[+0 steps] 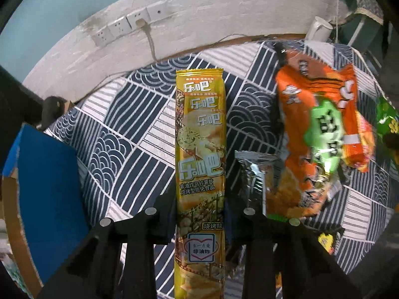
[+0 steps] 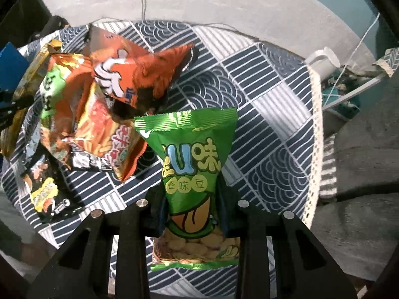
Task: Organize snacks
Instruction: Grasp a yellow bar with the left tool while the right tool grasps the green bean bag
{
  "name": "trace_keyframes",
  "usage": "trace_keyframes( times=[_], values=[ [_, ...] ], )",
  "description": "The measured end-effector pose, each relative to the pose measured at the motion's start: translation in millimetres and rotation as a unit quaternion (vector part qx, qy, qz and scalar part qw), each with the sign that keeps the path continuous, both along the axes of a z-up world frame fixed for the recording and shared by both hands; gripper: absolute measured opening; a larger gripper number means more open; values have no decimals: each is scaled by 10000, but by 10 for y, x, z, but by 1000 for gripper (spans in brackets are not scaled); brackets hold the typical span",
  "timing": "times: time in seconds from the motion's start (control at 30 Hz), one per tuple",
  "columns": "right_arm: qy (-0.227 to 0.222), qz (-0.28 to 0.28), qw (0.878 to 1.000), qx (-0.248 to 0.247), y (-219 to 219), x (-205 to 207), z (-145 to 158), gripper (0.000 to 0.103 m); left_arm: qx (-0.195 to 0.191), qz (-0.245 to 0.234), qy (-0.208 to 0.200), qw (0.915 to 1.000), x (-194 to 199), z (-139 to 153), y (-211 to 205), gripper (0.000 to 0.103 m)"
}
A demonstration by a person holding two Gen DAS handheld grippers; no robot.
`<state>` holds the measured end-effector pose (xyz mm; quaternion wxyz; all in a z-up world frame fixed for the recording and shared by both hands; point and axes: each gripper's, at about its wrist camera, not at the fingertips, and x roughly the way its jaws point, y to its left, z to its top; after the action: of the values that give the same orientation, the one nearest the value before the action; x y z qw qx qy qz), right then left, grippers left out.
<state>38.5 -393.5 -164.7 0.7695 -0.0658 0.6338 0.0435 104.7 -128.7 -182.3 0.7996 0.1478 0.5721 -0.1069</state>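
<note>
My left gripper (image 1: 200, 214) is shut on a long yellow chip packet (image 1: 200, 134), which stands upright between the fingers above the patterned tablecloth (image 1: 129, 129). To its right lie an orange snack bag (image 1: 321, 134) and a silver-edged packet (image 1: 254, 174). My right gripper (image 2: 192, 206) is shut on a green bean snack bag (image 2: 192, 159), pinched at its waist and lifted off the cloth. Left of it in the right wrist view lies a heap of orange snack bags (image 2: 107, 84), with a black packet (image 2: 47, 189) in front of it.
A blue box (image 1: 47, 184) stands at the left edge of the table. A white kettle (image 2: 324, 62) sits at the table's far right corner, with cords running past it. Wall sockets (image 1: 129, 23) and a plugged cable are behind. The tablecloth's lace edge (image 2: 315, 129) marks the table's right side.
</note>
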Motion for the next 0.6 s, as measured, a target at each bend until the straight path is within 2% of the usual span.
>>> trace_keyframes(
  times=[0.13, 0.43, 0.6],
  values=[
    [-172, 85, 9998, 23, -5, -45, 210, 30, -29, -56, -101, 9999, -144, 182, -13, 31],
    [-565, 339, 9978, 114, 373, -117, 640, 30, -239, -189, -345, 9989, -405, 616, 59, 31],
    [-712, 413, 9965, 146, 445, -146, 780, 30, -239, -199, -479, 9984, -541, 776, 136, 31]
  ],
)
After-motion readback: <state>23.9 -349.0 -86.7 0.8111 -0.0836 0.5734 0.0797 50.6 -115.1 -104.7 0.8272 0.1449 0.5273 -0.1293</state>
